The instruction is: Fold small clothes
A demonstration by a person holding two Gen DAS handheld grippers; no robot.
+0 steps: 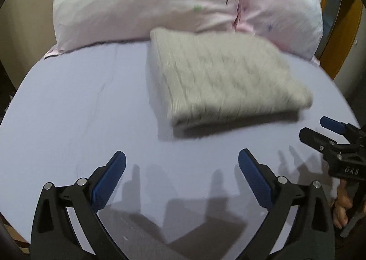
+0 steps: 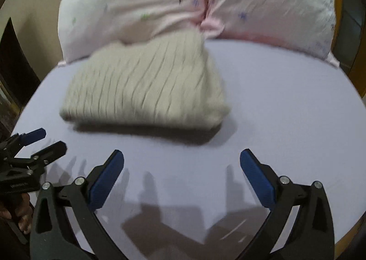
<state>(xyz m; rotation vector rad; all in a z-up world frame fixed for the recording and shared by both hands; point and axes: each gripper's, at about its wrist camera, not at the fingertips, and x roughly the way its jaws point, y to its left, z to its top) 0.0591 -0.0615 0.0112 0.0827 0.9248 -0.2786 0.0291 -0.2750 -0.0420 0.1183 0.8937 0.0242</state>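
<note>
A cream cable-knit sweater (image 1: 219,75) lies folded in a thick rectangle on the lilac bed sheet (image 1: 75,109), its far edge against the pillows. It also shows in the right wrist view (image 2: 146,86). My left gripper (image 1: 181,157) is open and empty, hovering above the sheet short of the sweater's near edge. My right gripper (image 2: 181,156) is open and empty too, short of the sweater's near right corner. Each gripper shows at the side of the other's view: the right gripper (image 1: 313,127) and the left gripper (image 2: 50,139).
Two pale pink pillows (image 1: 146,1) with small flower prints stand along the head of the bed, also in the right wrist view (image 2: 263,4). A wooden bed frame (image 1: 343,31) curves behind at the right. Gripper shadows fall on the sheet (image 2: 286,111).
</note>
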